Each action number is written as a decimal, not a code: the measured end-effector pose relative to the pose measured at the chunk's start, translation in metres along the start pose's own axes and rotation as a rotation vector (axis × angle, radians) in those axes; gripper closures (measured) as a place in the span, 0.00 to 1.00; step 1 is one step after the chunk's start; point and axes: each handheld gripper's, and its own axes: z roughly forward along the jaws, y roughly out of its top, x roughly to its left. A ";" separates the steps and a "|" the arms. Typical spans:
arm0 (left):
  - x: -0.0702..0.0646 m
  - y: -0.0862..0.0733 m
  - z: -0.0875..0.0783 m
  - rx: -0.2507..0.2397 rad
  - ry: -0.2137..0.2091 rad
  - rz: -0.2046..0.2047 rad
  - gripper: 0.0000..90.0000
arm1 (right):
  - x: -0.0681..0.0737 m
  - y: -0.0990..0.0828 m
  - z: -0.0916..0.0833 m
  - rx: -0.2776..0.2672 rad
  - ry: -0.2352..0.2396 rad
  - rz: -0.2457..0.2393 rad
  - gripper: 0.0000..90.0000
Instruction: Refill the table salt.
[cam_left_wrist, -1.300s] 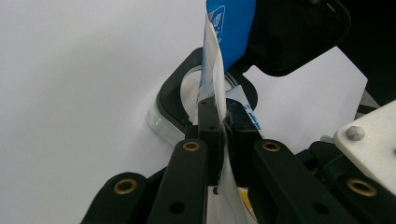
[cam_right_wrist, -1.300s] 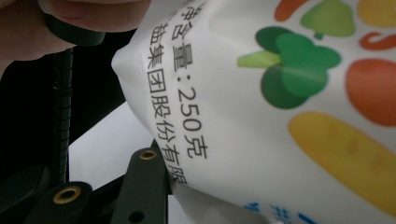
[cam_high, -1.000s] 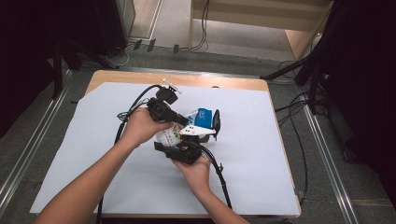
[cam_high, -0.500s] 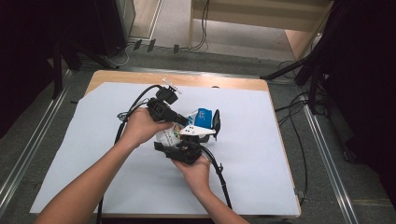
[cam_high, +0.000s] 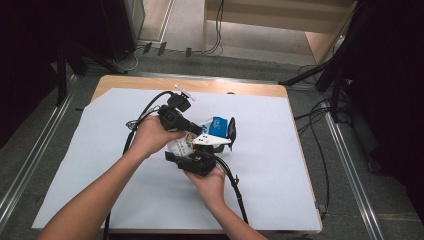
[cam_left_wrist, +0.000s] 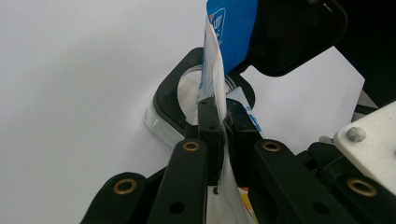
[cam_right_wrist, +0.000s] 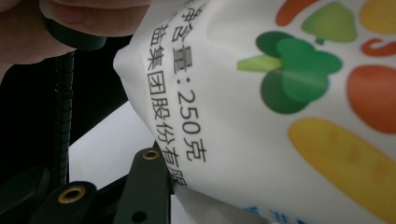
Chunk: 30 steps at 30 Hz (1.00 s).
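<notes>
The white printed plastic pouch with a blue top (cam_left_wrist: 219, 70) stands on edge, long axis running away from the left gripper (cam_left_wrist: 219, 126), whose fingers pinch its rim, while the right gripper (cam_high: 197, 157), angled from below, clasps its lower part.

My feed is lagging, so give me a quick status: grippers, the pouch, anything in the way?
Left gripper shut on pouch edge. Right gripper at pouch body, grip unclear. Clear container below the pouch; nothing blocking.

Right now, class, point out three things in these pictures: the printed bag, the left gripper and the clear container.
printed bag (cam_right_wrist: 280, 107), right gripper view, on its white printed face.
left gripper (cam_left_wrist: 219, 126), left gripper view, between its fingertips.
clear container (cam_left_wrist: 161, 119), left gripper view, on its black rim.
</notes>
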 end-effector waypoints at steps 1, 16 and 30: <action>0.000 0.000 0.000 0.000 -0.001 0.000 0.97 | 0.000 0.000 0.000 0.001 0.000 0.000 0.75; 0.000 0.000 0.001 0.004 -0.005 0.000 0.97 | 0.000 0.000 0.001 0.006 0.004 0.002 0.78; 0.002 -0.001 -0.001 -0.012 0.003 -0.006 0.98 | 0.000 0.001 0.001 0.006 0.014 -0.001 0.75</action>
